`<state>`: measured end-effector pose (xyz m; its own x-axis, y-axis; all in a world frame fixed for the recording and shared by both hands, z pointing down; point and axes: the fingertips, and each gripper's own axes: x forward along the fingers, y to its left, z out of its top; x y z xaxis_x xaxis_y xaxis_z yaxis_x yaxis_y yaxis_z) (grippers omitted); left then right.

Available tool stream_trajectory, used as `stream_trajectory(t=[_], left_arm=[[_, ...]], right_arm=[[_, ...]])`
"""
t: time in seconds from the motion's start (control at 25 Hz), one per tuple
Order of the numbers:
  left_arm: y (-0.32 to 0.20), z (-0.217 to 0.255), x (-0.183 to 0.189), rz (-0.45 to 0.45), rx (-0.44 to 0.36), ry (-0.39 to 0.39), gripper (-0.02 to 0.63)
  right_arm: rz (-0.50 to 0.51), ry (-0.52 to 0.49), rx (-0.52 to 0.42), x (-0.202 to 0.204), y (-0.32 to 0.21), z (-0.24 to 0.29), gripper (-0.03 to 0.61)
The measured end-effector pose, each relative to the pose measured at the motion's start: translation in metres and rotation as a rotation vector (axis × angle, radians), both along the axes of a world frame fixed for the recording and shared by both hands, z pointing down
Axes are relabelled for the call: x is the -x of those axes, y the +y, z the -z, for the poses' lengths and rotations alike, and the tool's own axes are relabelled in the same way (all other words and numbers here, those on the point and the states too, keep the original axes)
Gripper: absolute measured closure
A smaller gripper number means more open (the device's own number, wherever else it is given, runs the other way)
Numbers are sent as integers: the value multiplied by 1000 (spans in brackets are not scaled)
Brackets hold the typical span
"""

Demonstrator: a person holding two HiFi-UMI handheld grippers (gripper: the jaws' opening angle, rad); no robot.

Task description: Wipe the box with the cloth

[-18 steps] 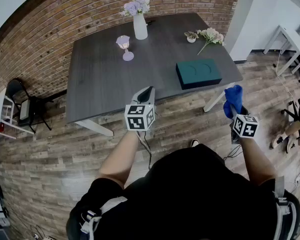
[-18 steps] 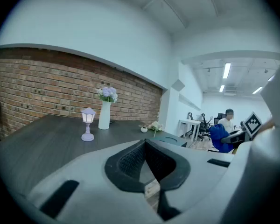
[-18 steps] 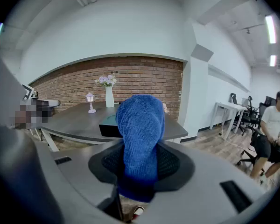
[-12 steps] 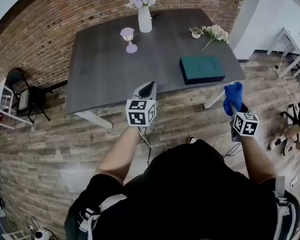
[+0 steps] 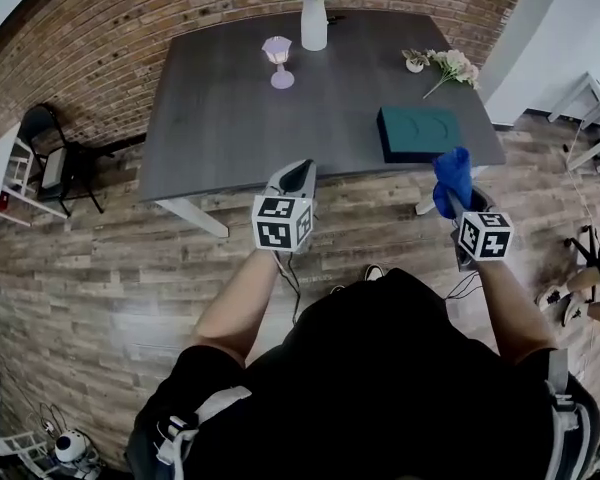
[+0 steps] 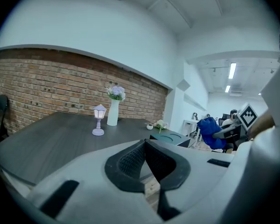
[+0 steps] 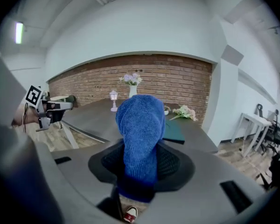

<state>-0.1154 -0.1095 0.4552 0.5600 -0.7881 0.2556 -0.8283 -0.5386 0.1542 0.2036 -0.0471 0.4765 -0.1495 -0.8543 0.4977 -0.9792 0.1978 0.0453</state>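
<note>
Nubby cloth point(image 5: 452, 173) has neared the rectangular box point(image 5: 418, 133).

Looped terry cloth point(image 7: 140, 125), matt dark table point(image 5: 230, 118), rough brick wall point(image 5: 90, 38)

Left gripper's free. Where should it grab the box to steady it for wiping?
Likely the left end of the box, coming from the left, jaws across its near and far sides. It lies flat, low and square-edged, and that keeps the top clear for the cloth in the right gripper.
</note>
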Motion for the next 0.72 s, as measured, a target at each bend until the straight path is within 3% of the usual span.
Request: stream_trajectory(t=[0.16,0.52,0.72], left_arm=[[2,1,6,12,-16,-17,604],[-15,-9,54,148,25,-36,604],[-39,-9,60,184,38,-53,604]], right_arm=[[182,25,8,51,-30,6,428],[514,58,86,168,-92,-11,428],[648,110,170,195,-124,-34,428]])
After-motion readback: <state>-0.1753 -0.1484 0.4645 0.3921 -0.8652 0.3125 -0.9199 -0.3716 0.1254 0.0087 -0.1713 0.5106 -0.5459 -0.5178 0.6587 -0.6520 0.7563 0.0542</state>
